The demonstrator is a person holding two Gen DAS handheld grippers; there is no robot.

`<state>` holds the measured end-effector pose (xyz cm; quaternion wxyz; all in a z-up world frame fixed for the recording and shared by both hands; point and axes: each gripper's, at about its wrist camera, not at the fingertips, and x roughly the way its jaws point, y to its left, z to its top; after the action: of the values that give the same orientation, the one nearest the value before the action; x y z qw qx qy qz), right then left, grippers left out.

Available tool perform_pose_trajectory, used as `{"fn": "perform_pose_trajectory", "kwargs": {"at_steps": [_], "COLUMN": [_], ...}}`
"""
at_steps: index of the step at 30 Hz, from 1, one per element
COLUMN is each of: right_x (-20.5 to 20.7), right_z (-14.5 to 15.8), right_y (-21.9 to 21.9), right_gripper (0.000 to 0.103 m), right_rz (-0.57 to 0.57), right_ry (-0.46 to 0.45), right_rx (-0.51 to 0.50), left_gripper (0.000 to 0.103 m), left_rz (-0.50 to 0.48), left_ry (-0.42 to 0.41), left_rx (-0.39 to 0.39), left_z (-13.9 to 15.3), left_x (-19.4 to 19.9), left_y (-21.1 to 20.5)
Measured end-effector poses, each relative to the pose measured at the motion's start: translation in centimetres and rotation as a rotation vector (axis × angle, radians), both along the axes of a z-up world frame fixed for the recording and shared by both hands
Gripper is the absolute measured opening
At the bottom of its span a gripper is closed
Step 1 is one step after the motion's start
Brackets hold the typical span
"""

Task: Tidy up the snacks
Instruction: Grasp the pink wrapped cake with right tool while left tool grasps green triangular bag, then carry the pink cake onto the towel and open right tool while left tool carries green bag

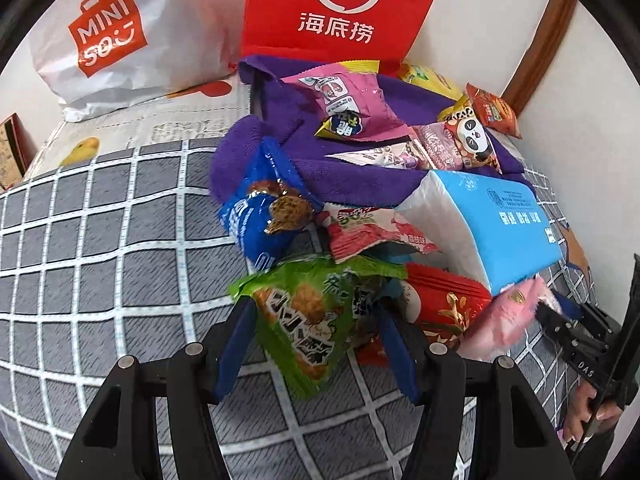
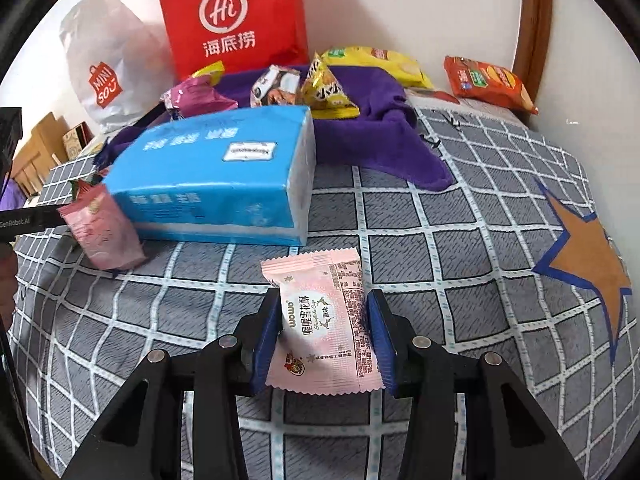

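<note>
both grippers (image 1: 316, 312) (image 2: 323, 332) clamp packets: green (image 1: 308, 320), pale pink (image 2: 324, 328).

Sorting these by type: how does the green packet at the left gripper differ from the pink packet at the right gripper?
The green packet looks puffy and crumpled; the pink packet is flat and smooth. The green one abuts the snack pile; the pink one lies alone on the checked bedspread. Each sits between blue fingers.
</note>
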<state>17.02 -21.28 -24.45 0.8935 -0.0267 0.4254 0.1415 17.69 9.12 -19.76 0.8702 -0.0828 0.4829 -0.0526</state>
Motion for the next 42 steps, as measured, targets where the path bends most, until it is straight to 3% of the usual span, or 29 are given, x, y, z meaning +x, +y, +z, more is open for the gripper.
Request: {"fn": "perform_pose_trajectory", "kwargs": {"at_steps": [11,34,38,42], "right_x": [0.5,0.8,0.7,0.7], "right_z": [-0.2,-0.2,-0.2,-0.2], "right_y": [0.8,0.7,0.6,0.5], "right_gripper": [0.047,0.048,0.048,0.045], "right_rz": [0.002,0.001,0.001,-0.004], "right_ry": [-0.038,-0.039,-0.038,-0.038], "right_rx": [-0.029,-0.036,-0.032,-0.019], "left_gripper": [0.062,0.063,0.053,0.051], "left_rz": [0.001,0.023,0.025,0.022], "left_ry": [-0.146,-0.135,-0.151,-0.179], "left_rx": [0.004,0.087,0.065,0.068], "left_z": [-0.9,-1.1,-0.9,-0.4], "left_x": [-0.6,-0.8,-1.1,-1.6], "left_y": [-0.1,-1.0,-0.7,-0.7]}}
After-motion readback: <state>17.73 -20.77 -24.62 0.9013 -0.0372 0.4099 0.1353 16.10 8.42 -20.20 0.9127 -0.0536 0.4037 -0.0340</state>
